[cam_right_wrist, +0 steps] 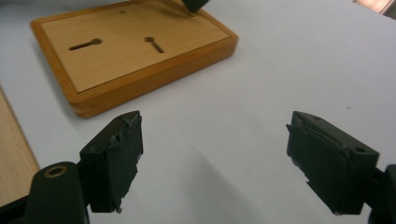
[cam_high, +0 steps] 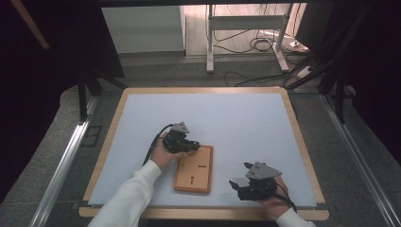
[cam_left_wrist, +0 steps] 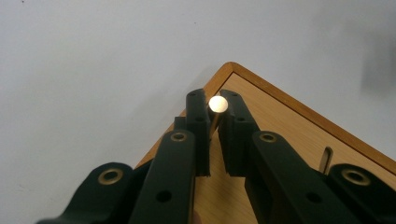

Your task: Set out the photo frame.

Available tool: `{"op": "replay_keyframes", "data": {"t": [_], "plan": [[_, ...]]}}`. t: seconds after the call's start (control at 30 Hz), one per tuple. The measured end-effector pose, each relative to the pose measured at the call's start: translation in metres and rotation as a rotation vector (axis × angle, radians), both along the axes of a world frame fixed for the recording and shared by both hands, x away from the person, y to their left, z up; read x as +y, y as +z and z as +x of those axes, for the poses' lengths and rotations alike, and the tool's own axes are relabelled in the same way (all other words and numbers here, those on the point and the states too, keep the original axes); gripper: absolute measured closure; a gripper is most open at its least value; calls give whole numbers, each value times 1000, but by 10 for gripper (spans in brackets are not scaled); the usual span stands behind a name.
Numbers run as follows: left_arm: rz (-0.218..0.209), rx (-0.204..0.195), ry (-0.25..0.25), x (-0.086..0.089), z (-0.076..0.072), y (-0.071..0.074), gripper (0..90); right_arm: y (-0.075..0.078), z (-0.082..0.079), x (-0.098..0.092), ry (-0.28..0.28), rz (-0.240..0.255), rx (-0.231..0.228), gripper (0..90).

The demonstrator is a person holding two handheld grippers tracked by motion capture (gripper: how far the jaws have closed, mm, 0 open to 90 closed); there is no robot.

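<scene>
Wooden board [cam_high: 194, 169] with the keyhole slots is what I'm working on here, and it sits a bit toward 6 o'clock of the table's middle on the white table cover [cam_high: 236, 118], long side running 12 to 6. My left gripper [cam_high: 193, 145] is parked over the board's corner at about 11 o'clock, jaws pressed nearly together and pinching a small metal pin [cam_left_wrist: 218, 104]. In the left gripper view you can see its shiny round head poking up between the pads, right above that corner. I can't tell if the tip is touching the wood yet, since the jaws hide it.

My right gripper [cam_high: 239, 176] is off at 3 o'clock of the board, apart from it, low over the cover near the table's front edge. Its jaws are spread wide with nothing between them, just bare cover in the right gripper view. From there I also see two slots [cam_right_wrist: 85, 44] cut into the board's face, plus a tiny hole near the far edge.

So my read: I'm in the middle of the "carry the pin to the board" step, not seated yet. Next move is probably lining the pin's shaft up with a slot's round end or that small hole, keeping it upright, then lowering it gently before letting go. The board looks light and could slide, so I'd likely bring the right gripper in to steady its 3 o'clock edge first. The pin's small, so a sloppy release could tip it.
</scene>
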State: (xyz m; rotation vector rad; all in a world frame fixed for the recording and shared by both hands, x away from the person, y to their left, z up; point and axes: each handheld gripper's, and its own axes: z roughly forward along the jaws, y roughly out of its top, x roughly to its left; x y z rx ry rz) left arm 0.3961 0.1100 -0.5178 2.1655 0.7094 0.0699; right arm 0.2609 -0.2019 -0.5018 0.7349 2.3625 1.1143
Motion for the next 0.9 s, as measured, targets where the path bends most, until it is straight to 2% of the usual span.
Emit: {"op": "replay_keyframes", "data": {"t": [0.1,0.13,0.2,0.47,0.73,0.9], "plan": [[-14,9,4,0,1,0,832,-1,-3,8,23,-23,-9,173],[-3,9,-5,1,2,0,833,-1,-4,11,29,-27,-8,171],[-19,21,2,0,2,0,832,-2,-6,16,42,-32,-7,164],[-21,64,1,2,8,1,832,-4,-11,36,81,-63,-25,135],[-44,101,-8,3,14,0,830,-8,-16,62,127,-131,-56,116],[-47,105,-12,4,16,0,829,-14,-17,80,144,-187,-94,106]]}}
